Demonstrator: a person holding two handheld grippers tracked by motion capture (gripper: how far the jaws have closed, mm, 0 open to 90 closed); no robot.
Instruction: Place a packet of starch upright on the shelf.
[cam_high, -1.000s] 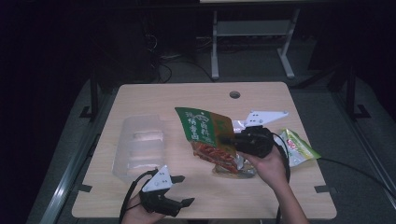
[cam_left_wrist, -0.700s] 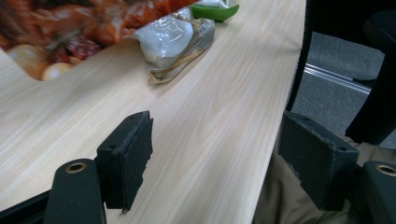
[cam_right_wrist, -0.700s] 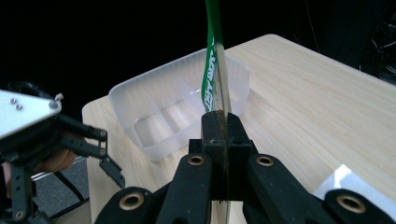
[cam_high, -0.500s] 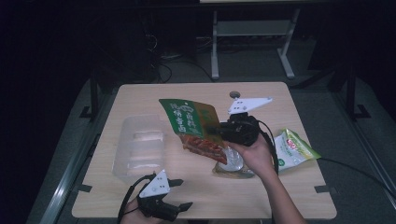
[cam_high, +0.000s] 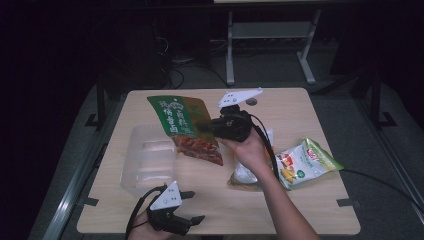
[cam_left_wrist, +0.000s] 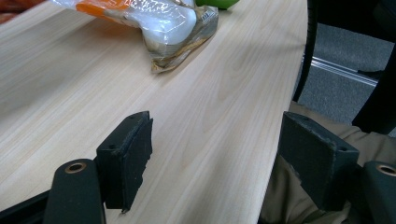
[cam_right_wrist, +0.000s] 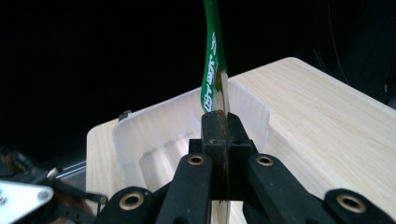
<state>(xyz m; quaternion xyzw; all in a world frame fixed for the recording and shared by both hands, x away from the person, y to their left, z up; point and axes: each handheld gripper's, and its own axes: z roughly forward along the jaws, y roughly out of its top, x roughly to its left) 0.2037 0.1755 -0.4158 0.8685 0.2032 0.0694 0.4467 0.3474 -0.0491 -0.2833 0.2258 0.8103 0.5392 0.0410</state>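
Both pads of your right gripper (cam_right_wrist: 220, 140) are clamped flat on the edge of the green snack packet (cam_high: 184, 127), which hangs clear of the table (cam_high: 300, 110), above the near edge of the clear plastic tray (cam_high: 145, 165). Your left gripper (cam_high: 192, 207) rests at the table edge in front of the tray, jaws spread wide, nothing between them. Two further packets (cam_high: 305, 162) lie to the right of the tray, well apart from it.

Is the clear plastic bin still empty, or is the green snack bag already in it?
Empty. The clear bin holds nothing; the green snack bag hangs above its edge, pinched in the right tool.
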